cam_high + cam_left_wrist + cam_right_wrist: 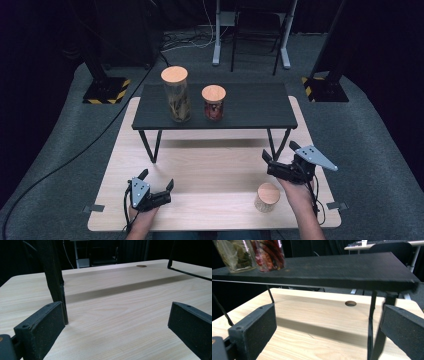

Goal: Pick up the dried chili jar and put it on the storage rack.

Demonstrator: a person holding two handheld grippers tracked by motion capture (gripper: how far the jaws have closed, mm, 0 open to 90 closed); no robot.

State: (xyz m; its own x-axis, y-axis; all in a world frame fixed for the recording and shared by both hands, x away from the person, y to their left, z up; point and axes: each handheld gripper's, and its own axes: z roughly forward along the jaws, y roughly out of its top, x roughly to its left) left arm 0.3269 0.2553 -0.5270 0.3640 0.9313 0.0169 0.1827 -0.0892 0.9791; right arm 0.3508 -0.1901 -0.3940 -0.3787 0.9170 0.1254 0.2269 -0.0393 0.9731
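Note:
A tall glass jar (175, 97) with a wooden lid and pale contents stands on a low black shelf (250, 107). Right beside it is a shorter jar (213, 104) of red contents. A third small jar (267, 197) with a wooden lid sits on the light wooden table (215, 170) near its front right. My right gripper (278, 151) is open just behind that jar, facing the shelf. My left gripper (157, 178) is open at the front left, holding nothing. In the right gripper view both shelf jars (233, 255) (268, 255) appear at the top left.
The shelf's thin black legs (56, 282) (371, 325) stand on the table close ahead of each gripper. A round hole (350, 303) is in the tabletop under the shelf. Stands with yellow-black bases (106, 90) and a cable (75, 155) lie on the grey floor.

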